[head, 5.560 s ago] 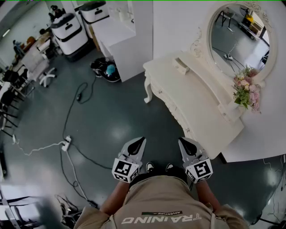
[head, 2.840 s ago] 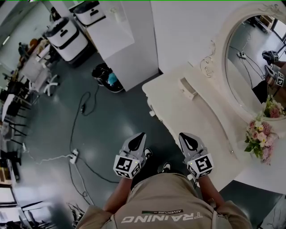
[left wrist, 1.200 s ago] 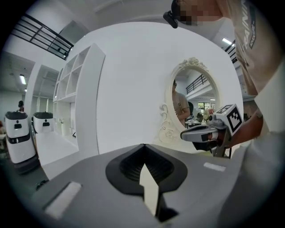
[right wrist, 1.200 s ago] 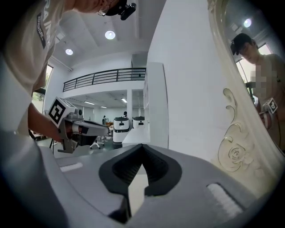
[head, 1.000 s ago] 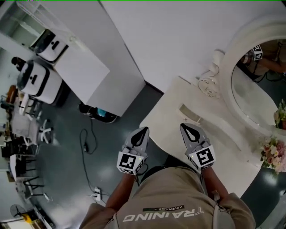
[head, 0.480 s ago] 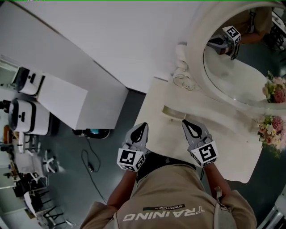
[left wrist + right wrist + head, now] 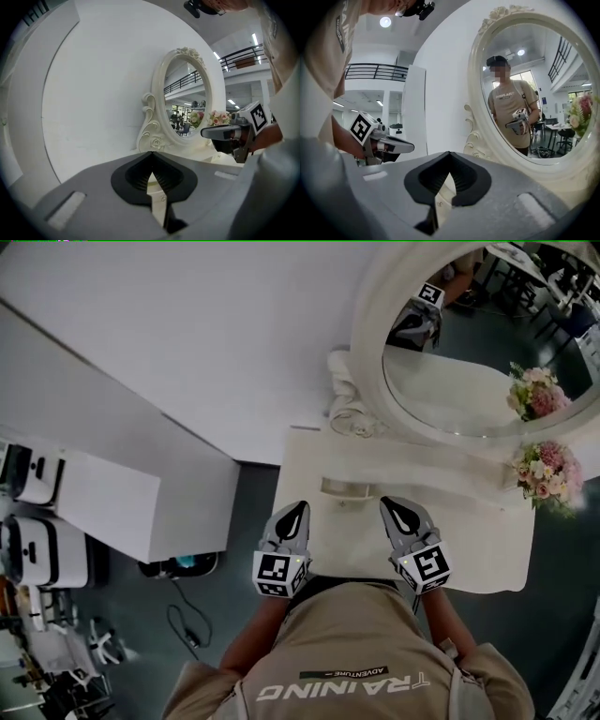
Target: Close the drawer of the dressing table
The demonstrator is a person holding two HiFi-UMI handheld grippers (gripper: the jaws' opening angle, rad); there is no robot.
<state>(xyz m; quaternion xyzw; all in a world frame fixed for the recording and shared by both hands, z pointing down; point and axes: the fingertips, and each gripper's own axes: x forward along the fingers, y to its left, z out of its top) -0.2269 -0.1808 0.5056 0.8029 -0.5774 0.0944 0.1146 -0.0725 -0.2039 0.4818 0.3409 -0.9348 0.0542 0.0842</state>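
Observation:
The cream dressing table (image 7: pixel 469 531) stands against the white wall, and I face it squarely. Its oval mirror (image 7: pixel 459 343) reflects the person and a gripper. A small raised drawer box (image 7: pixel 347 487) sits on the tabletop at the left. The table's front drawers are hidden below the top and the person's body. My left gripper (image 7: pixel 298 509) hovers over the table's front left edge, shut and empty. My right gripper (image 7: pixel 392 504) hovers over the tabletop, also shut and empty. In the left gripper view the mirror frame (image 7: pixel 157 126) lies ahead of the shut left gripper (image 7: pixel 151 153). The right gripper (image 7: pixel 449 153) points at the mirror (image 7: pixel 520 98).
A pink flower bouquet (image 7: pixel 546 474) stands on the table's right end. A white partition (image 7: pixel 112 512) and white machines (image 7: pixel 37 554) stand to the left. A dark object (image 7: pixel 178 565) and cables (image 7: pixel 183 634) lie on the grey floor.
The person has walked up and turned to face the dressing table. The table and mirror swung from the right to straight ahead. Both grippers stayed shut, now over the table's front edge.

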